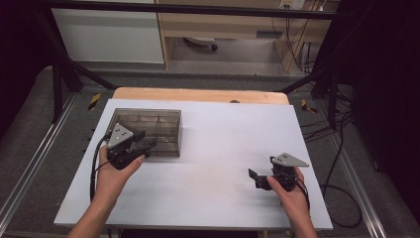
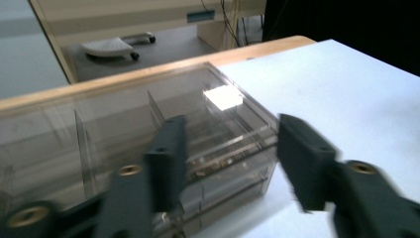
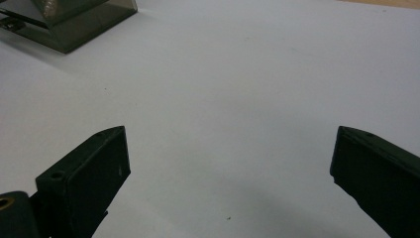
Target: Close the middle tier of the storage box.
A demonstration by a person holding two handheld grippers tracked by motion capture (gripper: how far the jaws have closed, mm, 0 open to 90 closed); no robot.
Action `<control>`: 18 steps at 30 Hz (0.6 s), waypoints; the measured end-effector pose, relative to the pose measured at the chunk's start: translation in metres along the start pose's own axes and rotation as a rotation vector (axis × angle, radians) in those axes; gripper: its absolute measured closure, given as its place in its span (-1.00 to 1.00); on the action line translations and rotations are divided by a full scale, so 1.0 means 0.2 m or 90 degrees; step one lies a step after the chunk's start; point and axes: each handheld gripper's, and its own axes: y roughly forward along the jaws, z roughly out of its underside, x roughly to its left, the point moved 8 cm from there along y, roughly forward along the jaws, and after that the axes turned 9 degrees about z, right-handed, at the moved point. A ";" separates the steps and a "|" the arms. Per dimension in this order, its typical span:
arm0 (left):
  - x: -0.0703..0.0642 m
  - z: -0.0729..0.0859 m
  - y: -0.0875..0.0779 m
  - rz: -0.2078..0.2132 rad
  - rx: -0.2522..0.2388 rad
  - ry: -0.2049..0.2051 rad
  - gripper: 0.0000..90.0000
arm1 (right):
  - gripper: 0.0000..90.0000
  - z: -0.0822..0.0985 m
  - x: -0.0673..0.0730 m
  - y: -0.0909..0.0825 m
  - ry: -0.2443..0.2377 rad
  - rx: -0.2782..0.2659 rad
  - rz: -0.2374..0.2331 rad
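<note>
High view: clear divided box (image 1: 157, 130) upper left on white table (image 1: 213, 198); left gripper (image 1: 141, 144) at its near edge, prob. to grab it. Left gripper view: jaws spread around box corner. Right gripper view: right gripper (image 3: 230, 163) wide apart, idle, box upper left.

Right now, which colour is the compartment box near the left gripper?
The box is smoky grey, see-through plastic; the left gripper view shows it best.
</note>
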 end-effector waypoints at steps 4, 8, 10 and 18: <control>-0.01 -0.03 0.01 -0.010 -0.009 0.005 -0.46 | -0.95 0.00 0.01 0.01 0.001 0.001 -0.001; 0.00 -0.05 -0.01 -0.005 -0.017 -0.019 -0.67 | -0.95 0.00 0.01 0.01 0.001 0.001 -0.001; 0.01 -0.05 -0.02 0.001 -0.021 -0.035 -0.73 | -0.95 0.00 0.01 0.00 0.001 -0.001 0.000; 0.05 -0.02 -0.12 -0.001 -0.026 -0.048 -0.82 | -0.95 -0.01 0.01 -0.01 0.001 -0.007 0.001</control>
